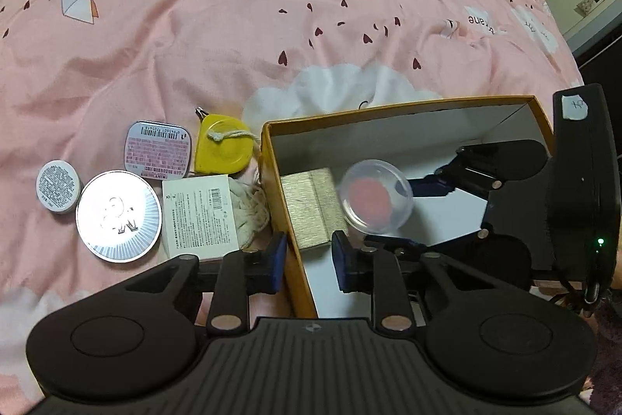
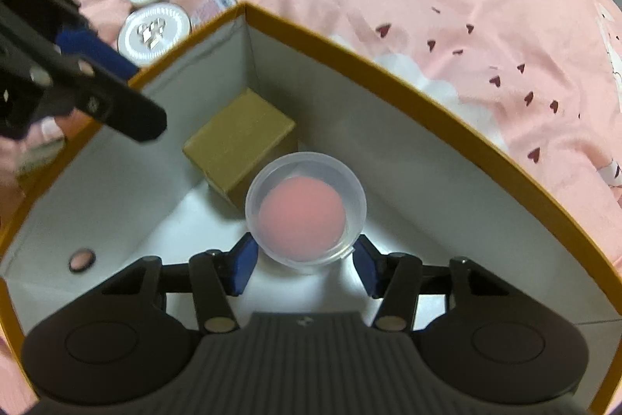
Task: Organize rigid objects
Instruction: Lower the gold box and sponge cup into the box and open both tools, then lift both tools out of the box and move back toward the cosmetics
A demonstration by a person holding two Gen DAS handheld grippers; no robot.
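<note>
An orange box [image 1: 274, 181] with a white inside lies on the pink bedspread. A gold box [image 1: 313, 207] sits in its corner, also in the right wrist view [image 2: 237, 139]. My right gripper [image 2: 305, 269] is inside the orange box [image 2: 388, 65] with its jaws around a clear round container with a pink disc [image 2: 305, 209]; the container [image 1: 375, 197] is blurred. My left gripper [image 1: 309, 265] straddles the box's left wall, jaws apart, not pressing on it.
Left of the box lie a yellow tape measure [image 1: 221, 148], a pink tin [image 1: 157, 150], a white carton [image 1: 200, 214], a silver round tin [image 1: 118, 216], a small white jar [image 1: 58, 185] and some string [image 1: 248, 212].
</note>
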